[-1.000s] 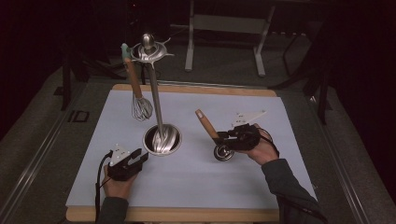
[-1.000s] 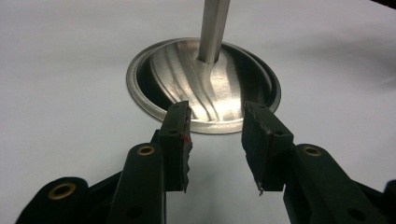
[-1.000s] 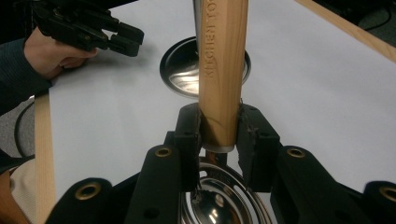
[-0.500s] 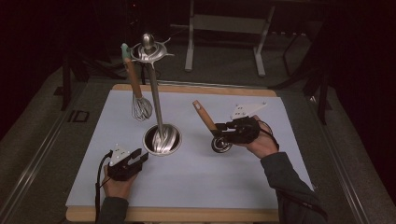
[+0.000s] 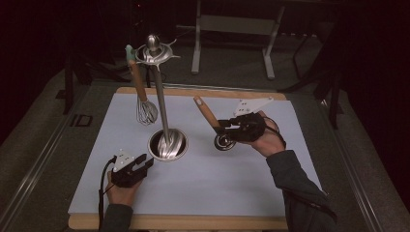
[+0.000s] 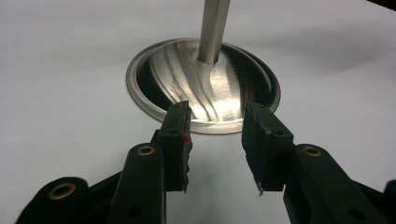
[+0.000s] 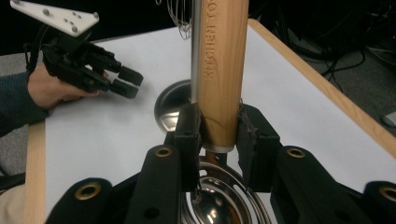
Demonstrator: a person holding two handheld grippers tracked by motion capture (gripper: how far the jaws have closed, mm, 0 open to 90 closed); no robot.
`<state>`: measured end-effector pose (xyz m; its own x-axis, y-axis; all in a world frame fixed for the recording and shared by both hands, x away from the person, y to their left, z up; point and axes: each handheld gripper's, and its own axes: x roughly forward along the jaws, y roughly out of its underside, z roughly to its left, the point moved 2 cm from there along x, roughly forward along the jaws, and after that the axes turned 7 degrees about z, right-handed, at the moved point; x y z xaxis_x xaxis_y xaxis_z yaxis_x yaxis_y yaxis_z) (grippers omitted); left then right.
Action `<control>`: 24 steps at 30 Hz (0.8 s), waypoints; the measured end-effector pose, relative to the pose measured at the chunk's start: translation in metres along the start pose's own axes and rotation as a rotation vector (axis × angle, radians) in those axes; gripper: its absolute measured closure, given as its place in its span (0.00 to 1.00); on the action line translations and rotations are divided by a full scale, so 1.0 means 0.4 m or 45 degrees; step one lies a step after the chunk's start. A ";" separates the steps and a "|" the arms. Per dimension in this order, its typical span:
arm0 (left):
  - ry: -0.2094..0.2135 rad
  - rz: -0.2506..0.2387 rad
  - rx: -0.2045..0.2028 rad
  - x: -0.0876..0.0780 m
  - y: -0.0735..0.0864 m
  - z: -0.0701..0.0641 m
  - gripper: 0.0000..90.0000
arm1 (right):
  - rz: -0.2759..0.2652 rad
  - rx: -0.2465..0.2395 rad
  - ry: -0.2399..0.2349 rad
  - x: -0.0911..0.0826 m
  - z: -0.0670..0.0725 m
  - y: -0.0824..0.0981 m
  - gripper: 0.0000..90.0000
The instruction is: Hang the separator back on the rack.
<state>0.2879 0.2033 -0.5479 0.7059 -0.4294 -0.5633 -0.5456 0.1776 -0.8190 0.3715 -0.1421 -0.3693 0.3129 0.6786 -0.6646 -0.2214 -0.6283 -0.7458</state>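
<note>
While the left gripper [image 5: 140, 165] rested with jaws apart before the stand [image 5: 167, 145], the right gripper [image 5: 223, 128], jaws clamped on the wooden-handled utensil [image 5: 205, 112], had raised it off the tabletop [image 5: 203, 193] right of the stand, apparently for hanging.

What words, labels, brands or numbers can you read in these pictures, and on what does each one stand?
"KITCHEN TO": burnt into the wooden handle of the utensil clamped in the right gripper, running lengthwise; the rest is cut off by the frame edge.
Nothing else is legible; the stand, whisk and left gripper bear no readable text.
</note>
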 end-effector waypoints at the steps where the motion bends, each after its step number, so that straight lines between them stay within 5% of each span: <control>1: 0.001 -0.001 -0.001 0.000 0.000 0.000 0.69 | -0.005 -0.006 -0.002 -0.001 -0.001 -0.006 0.79; 24: 0.003 0.001 0.001 0.000 0.000 0.000 0.69 | -0.067 -0.072 -0.011 -0.010 0.025 -0.087 0.79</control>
<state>0.2880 0.2033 -0.5480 0.7045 -0.4314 -0.5635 -0.5458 0.1783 -0.8188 0.3687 -0.1191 -0.3409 0.3143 0.7145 -0.6251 -0.1520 -0.6121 -0.7760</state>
